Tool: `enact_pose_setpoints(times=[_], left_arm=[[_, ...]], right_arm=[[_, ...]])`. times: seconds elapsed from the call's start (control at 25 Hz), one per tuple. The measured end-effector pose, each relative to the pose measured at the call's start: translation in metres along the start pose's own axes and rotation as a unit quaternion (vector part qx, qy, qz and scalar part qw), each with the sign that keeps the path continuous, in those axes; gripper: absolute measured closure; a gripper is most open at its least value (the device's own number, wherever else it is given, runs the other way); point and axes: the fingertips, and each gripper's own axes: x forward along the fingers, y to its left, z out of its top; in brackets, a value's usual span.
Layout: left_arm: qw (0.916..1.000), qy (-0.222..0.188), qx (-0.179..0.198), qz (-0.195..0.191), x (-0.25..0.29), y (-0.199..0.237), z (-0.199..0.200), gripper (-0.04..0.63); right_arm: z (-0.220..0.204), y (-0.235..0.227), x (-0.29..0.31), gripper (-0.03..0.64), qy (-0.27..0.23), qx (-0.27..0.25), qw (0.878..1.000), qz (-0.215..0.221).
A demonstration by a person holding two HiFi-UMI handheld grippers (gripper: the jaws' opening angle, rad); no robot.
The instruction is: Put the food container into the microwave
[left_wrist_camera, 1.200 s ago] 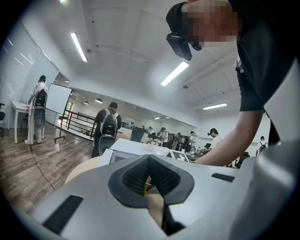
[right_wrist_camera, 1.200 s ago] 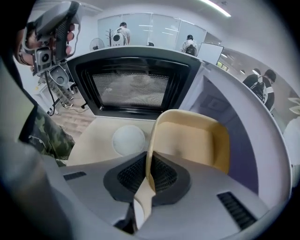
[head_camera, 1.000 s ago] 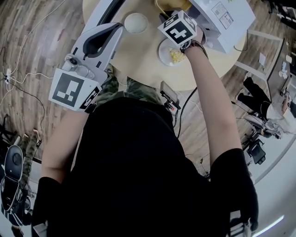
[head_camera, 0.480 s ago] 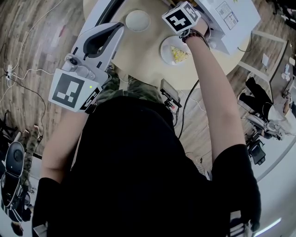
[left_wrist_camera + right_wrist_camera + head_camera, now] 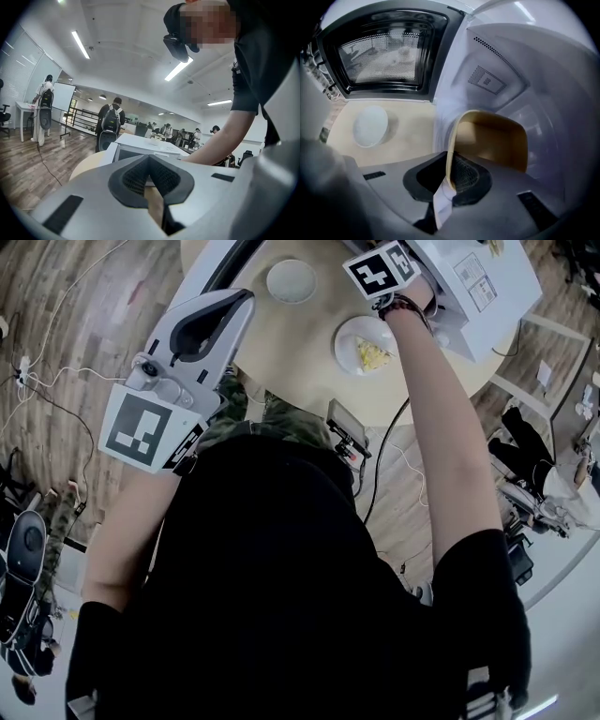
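Note:
A tan food container (image 5: 497,140) sits tilted inside the white microwave's cavity (image 5: 511,70). My right gripper (image 5: 449,180) is shut on its near rim, with a white paper tab hanging from the jaws. In the head view, only the right gripper's marker cube (image 5: 380,273) shows at the microwave (image 5: 478,287); the container is hidden there. The microwave door (image 5: 389,51) stands open to the left. My left gripper (image 5: 239,301) is held up near the body, shut and holding nothing (image 5: 150,173).
On the round wooden table (image 5: 291,362) lie a white plate with yellow food (image 5: 366,345) and a round white dish (image 5: 291,280), which also shows beside the door (image 5: 370,125). Cables trail over the wood floor. People stand far across the room.
My right gripper has moved up and to the right toward the microwave, uncovering the plate of food. The left gripper has barely moved.

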Motion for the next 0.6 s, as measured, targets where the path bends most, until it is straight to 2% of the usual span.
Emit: enact_pose_setpoints(times=[0.2,0.6], left_arm=[[1.0,-0.001,-0.004,0.004,-0.001,-0.003,-0.001,0.577],[1.0,0.001,0.001,-0.003,-0.001,-0.009,-0.004,0.577]], right_arm=[[-0.002,-0.012,0.004,0.531,-0.005,-0.002,0.999,-0.05],[-0.001,-0.017,-0.016,0.52,-0.043,-0.003,0.993,-0.108]])
